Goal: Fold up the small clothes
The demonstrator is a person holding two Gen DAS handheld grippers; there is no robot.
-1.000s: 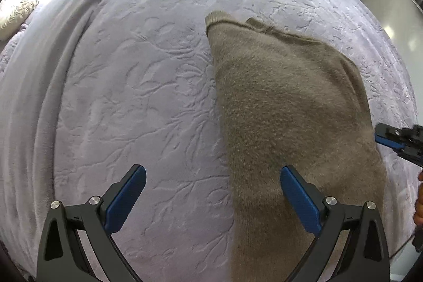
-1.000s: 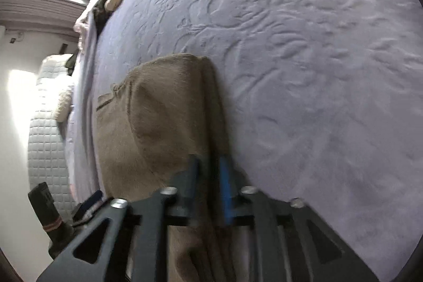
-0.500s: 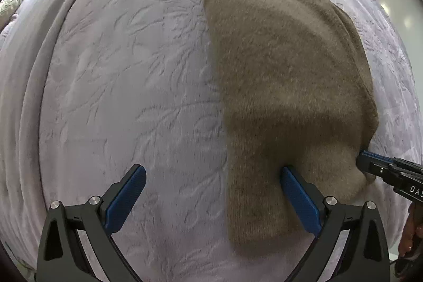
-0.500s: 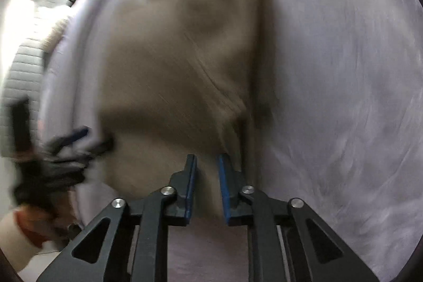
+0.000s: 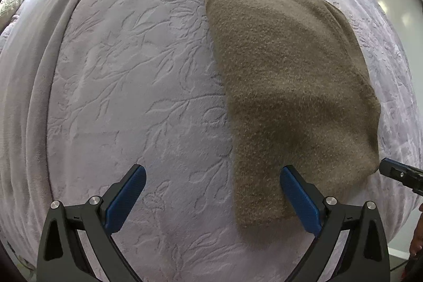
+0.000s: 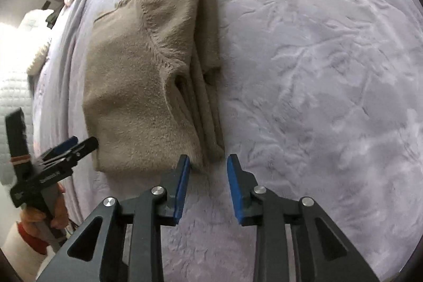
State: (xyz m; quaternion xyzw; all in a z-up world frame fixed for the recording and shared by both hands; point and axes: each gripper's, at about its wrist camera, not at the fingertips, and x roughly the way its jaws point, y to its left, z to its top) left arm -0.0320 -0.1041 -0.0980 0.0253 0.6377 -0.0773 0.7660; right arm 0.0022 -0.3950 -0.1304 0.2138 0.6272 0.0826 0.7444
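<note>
Left wrist view: left gripper (image 5: pixel 212 196) has its fingers spread wide, holding nothing. Right-hand blue pad (image 5: pixel 300 198) overlaps the near edge of the folded brown sweater (image 5: pixel 285 75); contact or just above it, cannot tell. Left-hand pad sits over bare lavender bedspread (image 5: pixel 127 86).

Sweater lies flat on the bed, right of centre in this view, long axis running away from the camera, ribbed edge at the far end. Near corner hangs close to the bed's near edge. Right gripper's tip (image 5: pixel 399 172) pokes in from the right, just beside the sweater's near right corner, not touching as far as visible.

Right wrist view: right gripper (image 6: pixel 208 167) has fingers partly apart, nothing between them. Tips sit just short of the sweater (image 6: pixel 148 75)'s stacked fold edge; left-hand pad is close to the fabric. Several layers show along that side edge.

Open bedspread (image 6: pixel 317 70) to the right of the sweater in this view. Left side is tighter: left gripper (image 6: pixel 71 146) is at the sweater's corner, with a bunched grey blanket (image 5: pixel 39 49) running along the far side.
</note>
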